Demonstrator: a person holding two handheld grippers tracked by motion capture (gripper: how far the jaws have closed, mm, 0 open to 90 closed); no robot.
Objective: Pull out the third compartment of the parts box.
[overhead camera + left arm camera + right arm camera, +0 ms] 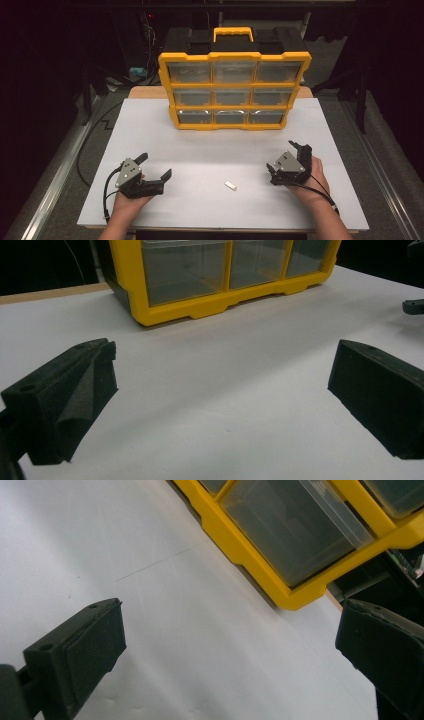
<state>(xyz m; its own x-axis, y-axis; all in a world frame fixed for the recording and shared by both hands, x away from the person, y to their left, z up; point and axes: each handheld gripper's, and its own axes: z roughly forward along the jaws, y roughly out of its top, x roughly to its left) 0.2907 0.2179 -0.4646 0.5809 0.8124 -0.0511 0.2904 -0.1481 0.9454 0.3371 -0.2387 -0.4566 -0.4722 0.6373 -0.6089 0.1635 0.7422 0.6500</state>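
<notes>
Too small to identify: small white piece (230, 185) lying on the table (210, 150) between the two grippers. Drawer contents of the yellow organizer (234, 90) unreadable behind hazy clear fronts. Upper rows of that organizer cut off by the top edge in the left gripper view and the right gripper view. Right gripper (295, 152) partly hidden behind its grey plate and the right hand (312, 175). Forearms cropped by the bottom edge in the high view. Dark surroundings beyond the table indistinct.
</notes>
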